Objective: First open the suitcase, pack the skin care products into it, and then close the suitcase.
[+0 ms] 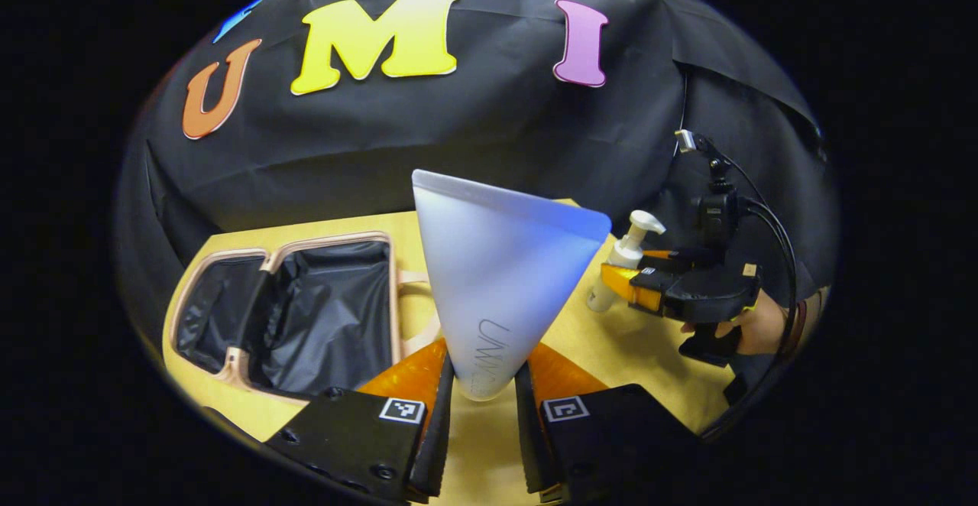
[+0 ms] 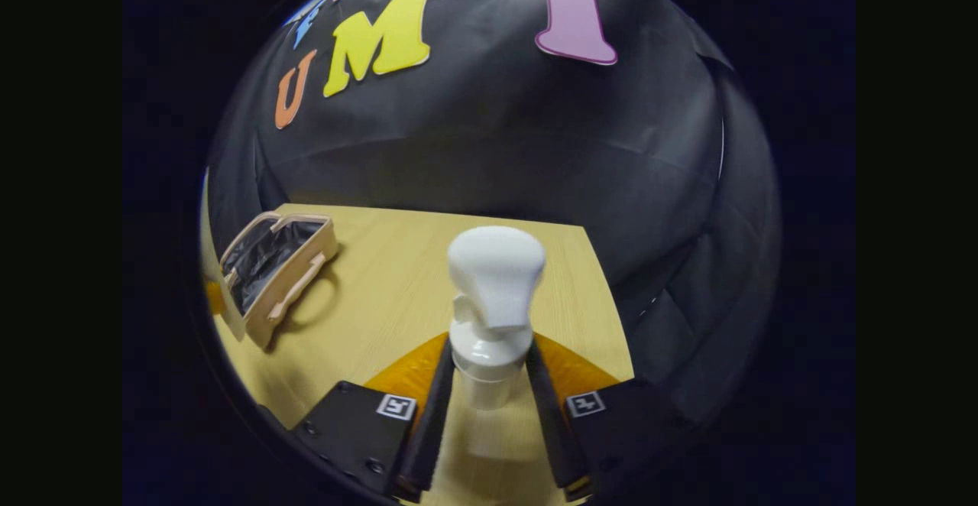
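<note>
Left gripper view puts its own left gripper [image 1: 484, 391] nearest, low in the picture, its two fingers [image 1: 439, 414] clenched from either side on the narrow capped end of a pale blue tube [image 1: 500, 277]; the tube stands up from the grip and flares to a broad flat crimped edge at its top. Beyond it lies the light wooden table [image 1: 596, 345]. To the left on that table the suitcase [image 1: 306, 315] lies open, its tan rim framing a black fabric lining, one tan handle loop showing beside the tube. To the right, farther off, the right gripper [image 1: 623, 280] comes in from the side, held by a hand [image 1: 752, 326], with a black cable curving up behind it; its fingers sit around the lower body of a white pump bottle [image 1: 623, 261], whose pump head rises above them. Right gripper view shows that same gripper [image 2: 489, 391] closest, both fingers [image 2: 432, 407] pressed against the bottle's clear neck just under the collar, the pump bottle [image 2: 493, 292] upright with its white head uppermost. Past it stretches the table [image 2: 397, 277], and well apart, near its far left edge, the suitcase [image 2: 279, 277] lies open, its dark lining visible, with its handle on the near side
</note>
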### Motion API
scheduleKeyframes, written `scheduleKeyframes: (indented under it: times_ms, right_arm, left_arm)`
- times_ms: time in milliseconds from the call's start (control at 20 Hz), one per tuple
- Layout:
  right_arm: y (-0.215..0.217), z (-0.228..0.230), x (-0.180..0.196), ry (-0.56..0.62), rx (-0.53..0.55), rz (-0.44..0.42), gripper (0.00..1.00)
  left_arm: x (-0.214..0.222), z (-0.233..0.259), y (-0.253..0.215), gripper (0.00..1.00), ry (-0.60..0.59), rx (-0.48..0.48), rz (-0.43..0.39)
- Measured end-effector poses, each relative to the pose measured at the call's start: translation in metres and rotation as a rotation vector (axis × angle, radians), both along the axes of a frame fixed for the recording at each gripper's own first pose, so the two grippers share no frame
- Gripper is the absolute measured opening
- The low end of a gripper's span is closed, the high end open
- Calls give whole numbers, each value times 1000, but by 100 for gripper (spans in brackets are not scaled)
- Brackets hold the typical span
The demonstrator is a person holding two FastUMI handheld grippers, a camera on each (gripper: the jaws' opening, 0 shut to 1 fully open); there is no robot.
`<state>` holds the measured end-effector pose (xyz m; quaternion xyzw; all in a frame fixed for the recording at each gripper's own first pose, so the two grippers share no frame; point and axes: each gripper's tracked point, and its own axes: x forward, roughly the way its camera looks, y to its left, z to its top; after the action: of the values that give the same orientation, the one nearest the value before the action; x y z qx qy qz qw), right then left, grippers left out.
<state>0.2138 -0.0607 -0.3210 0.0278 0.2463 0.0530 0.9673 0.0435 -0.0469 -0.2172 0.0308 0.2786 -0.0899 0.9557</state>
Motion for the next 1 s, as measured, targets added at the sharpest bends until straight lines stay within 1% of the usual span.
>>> scheduleKeyframes:
  times_ms: [50,100,200,250,300,350,400,450,500,600,650,700,750,800,850,900,950,1000]
  right_arm:
    - [-1,1,0,6,9,-21,52]
    - [-1,2,-1,13,17,-38,51]
    - [3,2,-9,23,1,-37,50]
    - [4,2,-15,30,-13,-39,48]
    - [4,4,-21,39,-21,-47,49]
    - [7,10,-30,41,-20,-54,49]
    - [9,16,-39,38,-21,-59,49]
    - [12,23,-49,33,-33,-62,48]
    - [16,28,-60,30,-42,-66,48]
    - [31,43,-79,20,-48,-55,48]
    - [39,50,-89,11,-58,-46,48]
    - [47,57,-99,4,-68,-38,48]
    - [54,65,-108,-6,-77,-35,48]
    - [59,71,-115,-17,-102,-32,48]
    - [64,74,-121,-23,-127,-25,48]
    - [71,78,-126,-23,-127,-17,49]
    - [77,82,-132,-19,-109,-15,48]
    - [81,86,-136,-15,-92,-20,48]
  left_arm:
    - [-9,4,12,41,4,15,12]
    - [-16,9,23,41,2,15,22]
    - [-26,18,46,41,0,3,45]
    - [-28,20,58,41,-2,0,56]
    - [-26,22,73,41,5,4,72]
    - [-23,24,90,46,5,8,91]
    - [-19,26,106,41,-2,9,107]
    - [-15,27,121,41,-6,7,119]
    - [-12,27,136,41,-8,14,133]
    - [-4,17,165,41,24,33,163]
    - [4,10,175,46,43,23,172]
    - [14,3,184,46,55,10,174]
    - [26,-2,191,42,54,1,177]
    - [39,-9,198,42,53,1,173]
    - [50,-17,203,46,53,4,170]
    - [60,-28,206,42,61,2,173]
    - [65,-39,207,46,88,2,176]
    - [70,-50,209,46,113,7,183]
